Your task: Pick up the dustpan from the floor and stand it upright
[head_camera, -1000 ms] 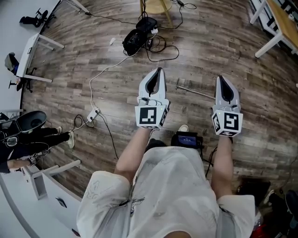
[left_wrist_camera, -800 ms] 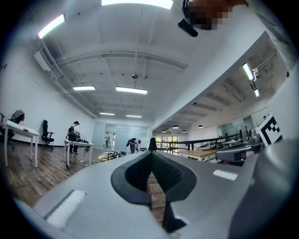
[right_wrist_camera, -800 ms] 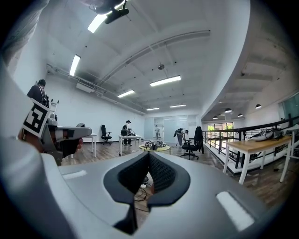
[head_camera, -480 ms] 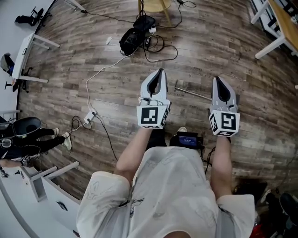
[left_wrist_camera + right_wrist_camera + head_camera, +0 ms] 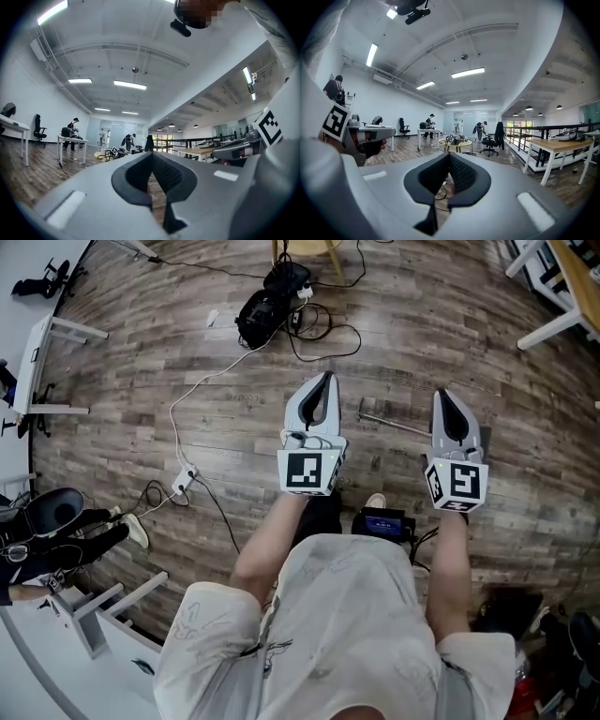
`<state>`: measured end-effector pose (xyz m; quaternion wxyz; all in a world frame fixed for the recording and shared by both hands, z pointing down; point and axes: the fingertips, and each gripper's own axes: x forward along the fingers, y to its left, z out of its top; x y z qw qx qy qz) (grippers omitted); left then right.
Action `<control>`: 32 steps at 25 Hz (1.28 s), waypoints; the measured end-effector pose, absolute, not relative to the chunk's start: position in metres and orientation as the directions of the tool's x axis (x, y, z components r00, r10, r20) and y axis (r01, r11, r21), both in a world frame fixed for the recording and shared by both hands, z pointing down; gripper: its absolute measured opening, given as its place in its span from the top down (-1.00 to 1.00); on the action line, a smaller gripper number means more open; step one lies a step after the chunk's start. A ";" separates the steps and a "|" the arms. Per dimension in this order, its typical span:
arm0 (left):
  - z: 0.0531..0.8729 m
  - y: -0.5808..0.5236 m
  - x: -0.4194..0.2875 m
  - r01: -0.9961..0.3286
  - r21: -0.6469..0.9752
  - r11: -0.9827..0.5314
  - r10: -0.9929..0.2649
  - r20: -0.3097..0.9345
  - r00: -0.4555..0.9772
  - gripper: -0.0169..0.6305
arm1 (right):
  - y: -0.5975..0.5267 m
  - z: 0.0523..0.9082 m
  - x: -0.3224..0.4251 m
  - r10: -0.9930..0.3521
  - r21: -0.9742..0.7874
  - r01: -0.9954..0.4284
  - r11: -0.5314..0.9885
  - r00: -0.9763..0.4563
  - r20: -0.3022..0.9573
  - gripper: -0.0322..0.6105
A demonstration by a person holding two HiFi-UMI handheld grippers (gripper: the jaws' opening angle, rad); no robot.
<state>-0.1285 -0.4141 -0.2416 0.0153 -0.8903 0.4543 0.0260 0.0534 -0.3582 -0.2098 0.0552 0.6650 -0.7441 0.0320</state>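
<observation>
Jaws of your left gripper (image 5: 323, 381) and right gripper (image 5: 442, 396) were both pressed together, holding nothing. You had stepped along in the last second, the white cable (image 5: 174, 418) sliding a little under you, so pickup had not begun. No dustpan showed plainly; a thin grey rod (image 5: 394, 424) on the floor (image 5: 131, 381), one gripper either side, might be its handle.

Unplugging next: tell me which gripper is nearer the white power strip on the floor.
Left. In the head view the left gripper is right of the power strip; the right gripper is farther right, beyond the left one.
</observation>
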 end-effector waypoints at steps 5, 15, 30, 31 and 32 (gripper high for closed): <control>-0.186 -0.504 -0.137 -0.802 0.008 -0.597 -0.801 -0.056 0.596 0.89 | -0.449 -0.153 0.038 -0.984 0.037 -0.993 0.111 -0.105 0.143 0.88; 0.015 -0.627 -0.121 -0.785 0.026 -0.619 -0.785 -0.049 0.617 0.89 | -0.564 0.053 0.031 -0.977 0.018 -0.994 0.110 -0.104 0.185 0.88; 0.405 -0.691 -0.108 -0.772 0.024 -0.636 -0.769 -0.115 0.629 0.89 | -0.629 0.444 0.031 -0.982 0.057 -0.992 0.111 -0.101 0.163 0.88; 0.437 -0.691 -0.106 -0.774 0.023 -0.633 -0.770 -0.121 0.627 0.89 | -0.630 0.477 0.034 -0.982 0.058 -0.992 0.112 -0.102 0.157 0.88; 0.470 -0.690 -0.103 -0.775 0.022 -0.631 -0.771 -0.127 0.624 0.89 | -0.629 0.509 0.036 -0.983 0.057 -0.992 0.113 -0.103 0.151 0.88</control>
